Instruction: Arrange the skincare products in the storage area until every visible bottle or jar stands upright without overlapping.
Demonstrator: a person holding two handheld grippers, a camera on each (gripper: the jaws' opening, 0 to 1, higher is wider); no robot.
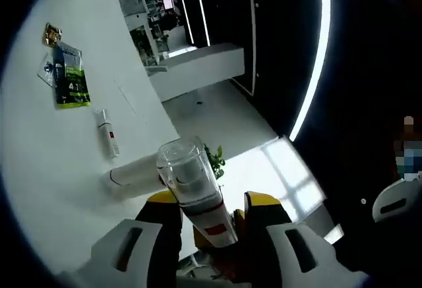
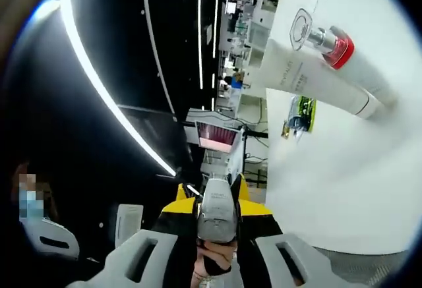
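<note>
In the left gripper view, our left gripper [image 1: 212, 217] was clamped on a clear-capped bottle [image 1: 194, 192] with a red band, held low in the centre of the frame and lifted off the white table [image 1: 46, 163]. Just beyond it a white tube [image 1: 135, 174] lay flat, with a slim white stick [image 1: 108, 132] and a green sachet [image 1: 69, 77] further toward the upper left. In the right gripper view, our right gripper [image 2: 217, 225] was closed on a small silver-topped item [image 2: 217, 212] at bottom centre; what it was we could not tell. We judged the bottle should be lowered base first onto bare table beside the tube, not on it, and released only once it stood square.
</note>
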